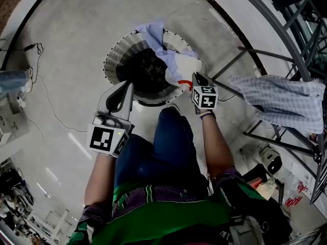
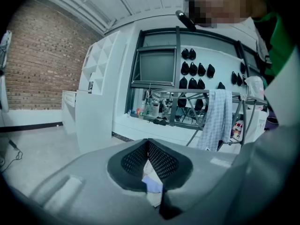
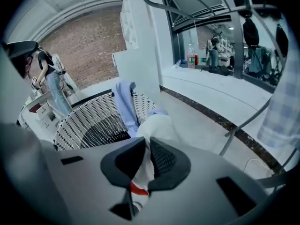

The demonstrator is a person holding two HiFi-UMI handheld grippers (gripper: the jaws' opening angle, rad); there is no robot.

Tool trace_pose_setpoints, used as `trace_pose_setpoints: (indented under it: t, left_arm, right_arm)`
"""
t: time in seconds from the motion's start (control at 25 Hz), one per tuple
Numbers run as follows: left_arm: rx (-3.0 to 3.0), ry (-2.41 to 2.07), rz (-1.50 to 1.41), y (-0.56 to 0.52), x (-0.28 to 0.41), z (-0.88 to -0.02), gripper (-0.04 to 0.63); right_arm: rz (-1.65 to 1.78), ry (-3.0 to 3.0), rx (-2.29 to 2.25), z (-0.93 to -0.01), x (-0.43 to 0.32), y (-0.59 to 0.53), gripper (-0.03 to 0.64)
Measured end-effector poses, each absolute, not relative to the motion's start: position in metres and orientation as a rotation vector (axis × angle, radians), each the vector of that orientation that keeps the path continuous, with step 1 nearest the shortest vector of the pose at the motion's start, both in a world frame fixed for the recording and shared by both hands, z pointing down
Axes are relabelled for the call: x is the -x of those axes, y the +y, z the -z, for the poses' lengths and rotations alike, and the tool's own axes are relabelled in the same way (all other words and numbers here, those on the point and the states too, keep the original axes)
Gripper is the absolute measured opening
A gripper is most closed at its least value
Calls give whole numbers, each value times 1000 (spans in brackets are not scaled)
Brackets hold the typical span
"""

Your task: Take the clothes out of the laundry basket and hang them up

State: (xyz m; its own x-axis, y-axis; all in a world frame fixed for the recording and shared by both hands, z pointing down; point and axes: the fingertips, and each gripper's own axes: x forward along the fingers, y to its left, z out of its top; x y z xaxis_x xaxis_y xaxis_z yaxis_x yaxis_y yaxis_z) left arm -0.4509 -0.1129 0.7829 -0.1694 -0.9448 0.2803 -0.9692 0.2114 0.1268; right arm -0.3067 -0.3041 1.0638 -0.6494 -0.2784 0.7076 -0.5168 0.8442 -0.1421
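A white woven laundry basket stands on the floor ahead of me. Over its far rim hangs a lavender cloth, and a white garment with red trim lies on its right rim. My right gripper is at that rim, shut on the white garment, whose fold shows between the pads. The lavender cloth hangs just behind it, over the basket. My left gripper hovers at the basket's near left edge; in its own view the left gripper is shut with nothing in it.
A metal drying rack stands to the right with a checked cloth draped on it; the checked cloth also shows in the left gripper view. A cable trails over the floor at left. A person stands far behind the basket.
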Motion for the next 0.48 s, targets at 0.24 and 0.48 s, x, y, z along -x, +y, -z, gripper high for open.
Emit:
trace_pose_setpoints:
  t: [0.24,0.48]
  left_arm:
    - [-1791,-2215,-75,-107,450,-740,17]
    - [-1791,-2224,-94,-89,436,-675,17]
  right_arm:
    - [-417,-2314,-559,-1021,303,-297,32]
    - [-390,-2333,-543,-947,292,-280,31]
